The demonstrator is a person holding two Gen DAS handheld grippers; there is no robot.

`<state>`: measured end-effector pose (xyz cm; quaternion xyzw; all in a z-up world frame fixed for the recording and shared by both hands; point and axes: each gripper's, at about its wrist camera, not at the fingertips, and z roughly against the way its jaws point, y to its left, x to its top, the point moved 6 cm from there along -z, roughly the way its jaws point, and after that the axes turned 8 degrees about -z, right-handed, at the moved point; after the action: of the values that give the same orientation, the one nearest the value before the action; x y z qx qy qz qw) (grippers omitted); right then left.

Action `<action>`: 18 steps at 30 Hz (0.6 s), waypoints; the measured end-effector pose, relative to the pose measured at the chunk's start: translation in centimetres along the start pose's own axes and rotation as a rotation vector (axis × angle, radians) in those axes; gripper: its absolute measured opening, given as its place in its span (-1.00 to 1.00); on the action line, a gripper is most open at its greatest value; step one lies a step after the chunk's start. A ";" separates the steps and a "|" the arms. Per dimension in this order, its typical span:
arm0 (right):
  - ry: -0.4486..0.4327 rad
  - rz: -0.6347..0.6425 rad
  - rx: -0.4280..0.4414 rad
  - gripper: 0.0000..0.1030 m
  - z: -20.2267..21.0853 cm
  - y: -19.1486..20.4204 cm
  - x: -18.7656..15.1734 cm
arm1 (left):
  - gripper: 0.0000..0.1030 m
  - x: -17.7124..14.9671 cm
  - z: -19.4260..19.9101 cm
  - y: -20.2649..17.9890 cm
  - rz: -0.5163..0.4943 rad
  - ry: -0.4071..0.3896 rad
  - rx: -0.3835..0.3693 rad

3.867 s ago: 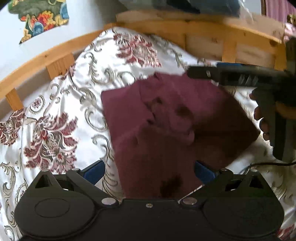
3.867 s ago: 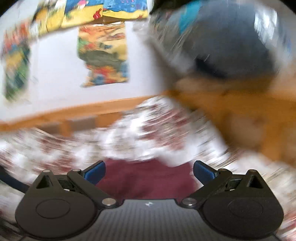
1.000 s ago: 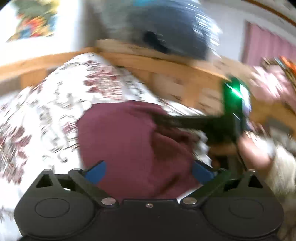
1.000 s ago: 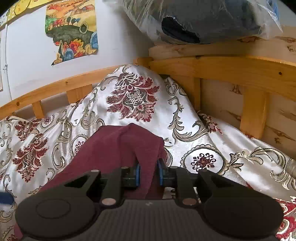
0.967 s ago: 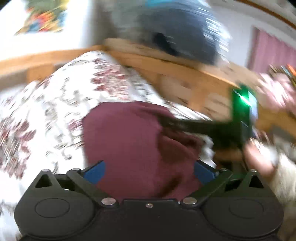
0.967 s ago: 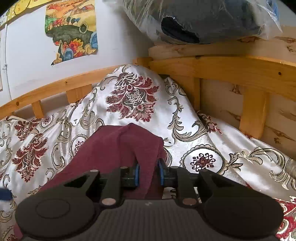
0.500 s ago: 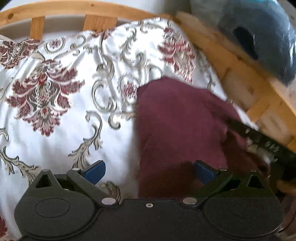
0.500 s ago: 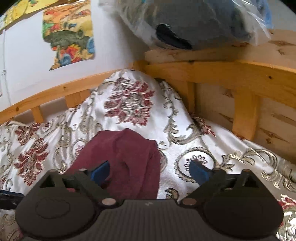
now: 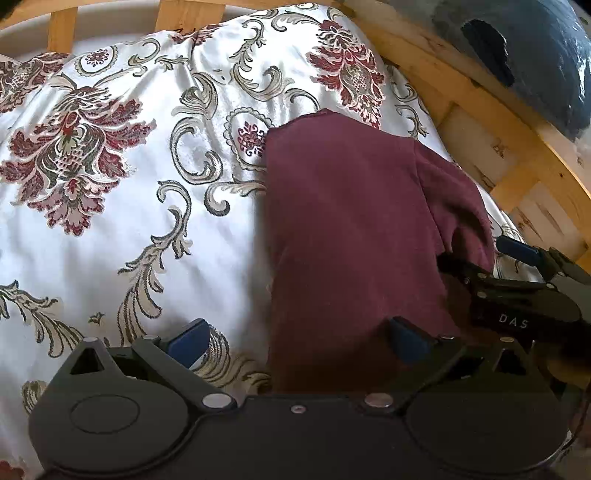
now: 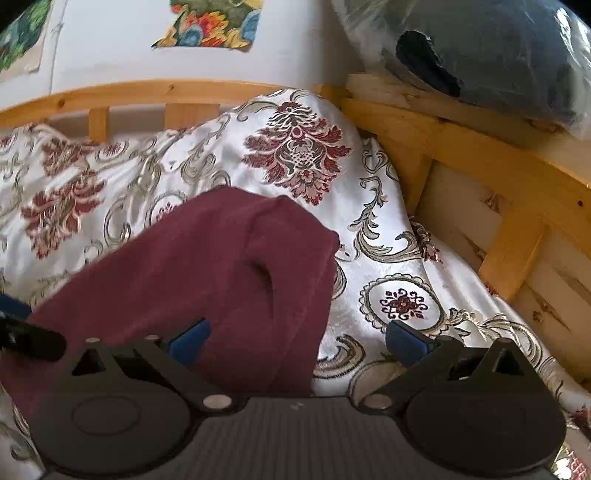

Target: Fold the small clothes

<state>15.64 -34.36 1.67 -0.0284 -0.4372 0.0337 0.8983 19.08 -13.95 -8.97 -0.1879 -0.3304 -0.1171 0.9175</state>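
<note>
A maroon garment (image 9: 354, 221) lies folded on a floral bedspread (image 9: 110, 184); it also shows in the right wrist view (image 10: 221, 266). My left gripper (image 9: 295, 338) is open and empty, just above the garment's near edge. My right gripper (image 10: 295, 341) is open and empty, over the garment's right edge. The right gripper also shows in the left wrist view (image 9: 517, 280), at the garment's right side. The tip of the left gripper shows at the left edge of the right wrist view (image 10: 22, 332).
A wooden bed frame (image 10: 461, 147) runs along the back and right. A dark bundle in clear plastic (image 10: 498, 55) sits on the frame at top right. Colourful pictures (image 10: 210, 22) hang on the white wall behind.
My right gripper has opened and let go of the garment's fold, which now lies on the bed. My left gripper has swung to the left and looks down on the garment.
</note>
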 end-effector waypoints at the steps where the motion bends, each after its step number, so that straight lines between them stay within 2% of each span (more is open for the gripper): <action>1: 0.002 0.001 0.004 1.00 0.1 0.0 -0.1 | 0.98 -0.1 0.0 -0.1 -0.003 -0.002 -0.001; 6: 0.022 -0.062 0.077 1.00 0.5 -1.5 0.3 | 0.99 -0.6 0.3 -0.2 -0.006 -0.011 -0.006; 8: -0.003 -0.159 0.111 1.00 0.9 -2.6 0.9 | 0.99 -0.9 0.4 -0.1 0.013 -0.015 -0.007; 11: -0.085 -0.361 0.160 1.00 1.5 -4.6 1.6 | 0.99 -1.6 0.4 0.0 0.051 -0.013 -0.013; 13: -0.125 -0.457 0.188 0.93 1.7 -5.6 1.8 | 0.99 -1.9 0.3 0.0 0.068 -0.011 -0.016; 15: -0.135 -0.491 0.181 0.53 1.6 -6.0 1.9 | 0.99 -2.2 0.3 -0.2 0.068 -0.010 -0.014; 18: -0.116 -0.454 0.164 0.19 1.2 -5.8 2.0 | 0.99 -2.3 0.4 -0.4 0.057 -0.012 -0.006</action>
<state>16.14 -39.99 4.39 0.1456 -0.4790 -0.1320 0.8556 16.98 -13.97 -10.03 -0.2007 -0.3299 -0.0906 0.9180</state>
